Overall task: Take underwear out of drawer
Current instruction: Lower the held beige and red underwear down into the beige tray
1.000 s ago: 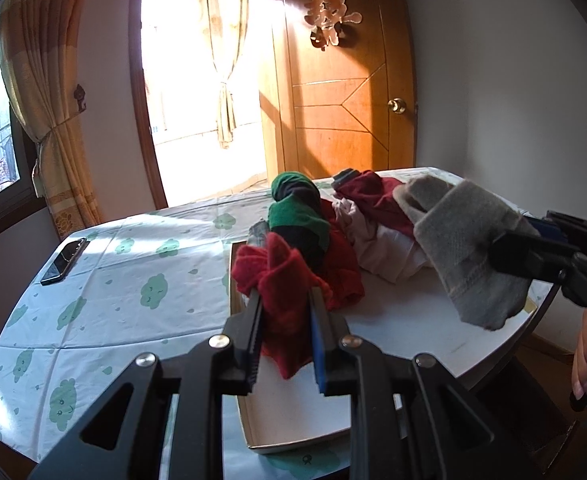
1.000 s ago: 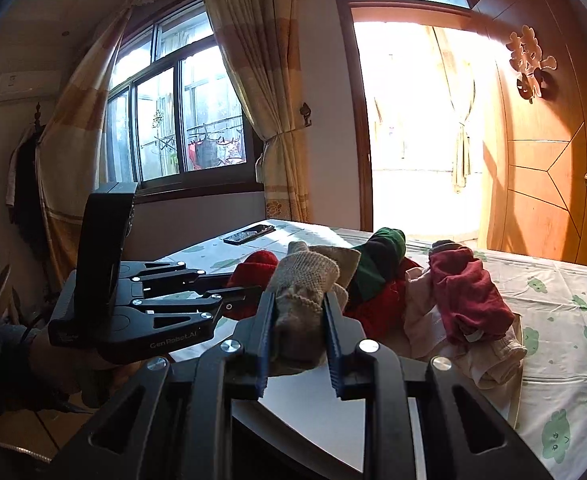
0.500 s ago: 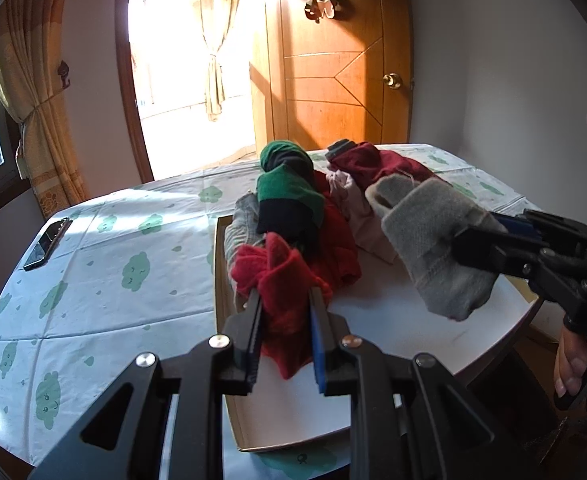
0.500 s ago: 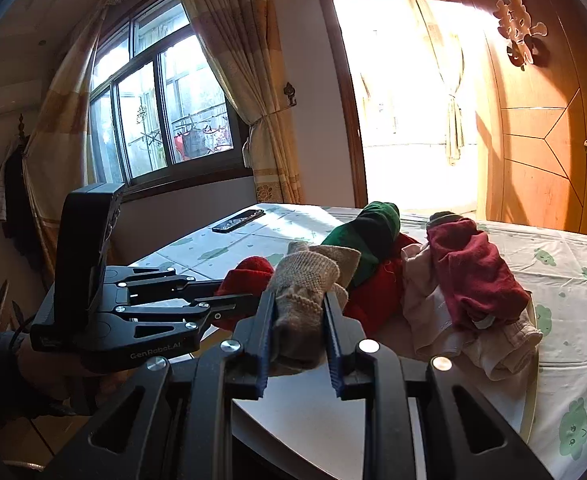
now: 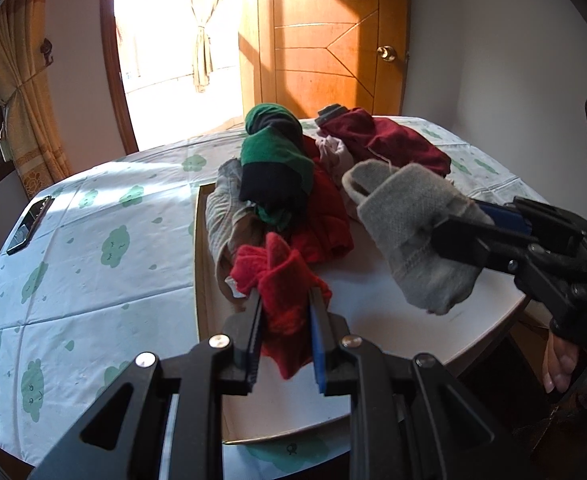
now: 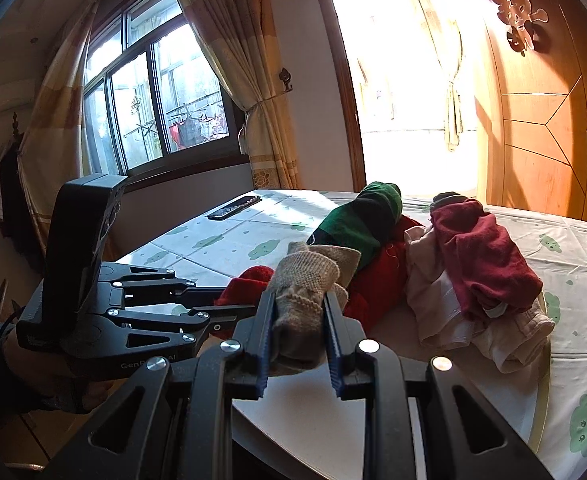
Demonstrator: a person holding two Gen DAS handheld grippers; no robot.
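Note:
My left gripper is shut on a red fleecy garment that hangs above a shallow white drawer lying on the table. My right gripper is shut on a beige-grey knitted garment; in the left wrist view that same garment hangs over the drawer's right part from the right gripper. In the right wrist view the left gripper reaches in from the left with the red garment. A heap of clothes lies at the drawer's far end, topped by a green-and-black roll and a dark red piece.
The table carries a white cloth with green cloud prints. A phone lies near its far left edge. A wooden door, a bright doorway and curtains stand behind. A hand shows at the lower right.
Both grippers have sunk and tilted a little toward the drawer with their garments still gripped. The clothes heap has not moved.

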